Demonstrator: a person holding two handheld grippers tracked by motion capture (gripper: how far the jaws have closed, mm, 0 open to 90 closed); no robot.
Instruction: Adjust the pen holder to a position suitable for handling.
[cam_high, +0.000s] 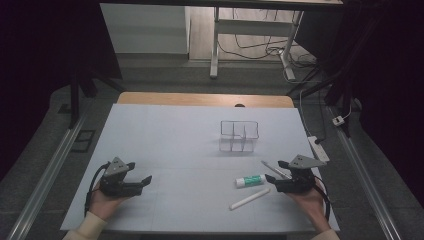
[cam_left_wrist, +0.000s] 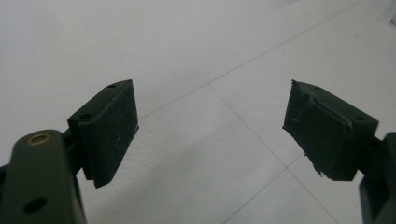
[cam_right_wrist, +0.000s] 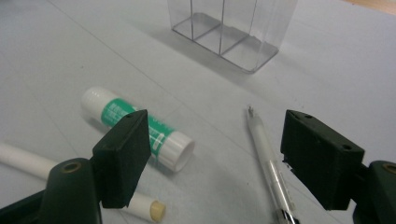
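Getting ready to pick up desk things

The right gripper (cam_right_wrist: 215, 154) is spreading wide over the pen (cam_right_wrist: 270, 163), with the glue stick (cam_right_wrist: 140, 128) at nine o'clock; the left gripper (cam_left_wrist: 210, 130) is waiting spread wide, holding nothing.

I count one glue stick (cam_high: 251, 180), green and white, lying on the surface (cam_high: 170, 135). One white stick (cam_high: 249, 198) lies near it, and one pen (cam_high: 274, 169). There is one clear organiser (cam_high: 239, 135), with three compartments that I can make out. I hold two grippers, one left (cam_high: 139, 173) and one right (cam_high: 276, 171).
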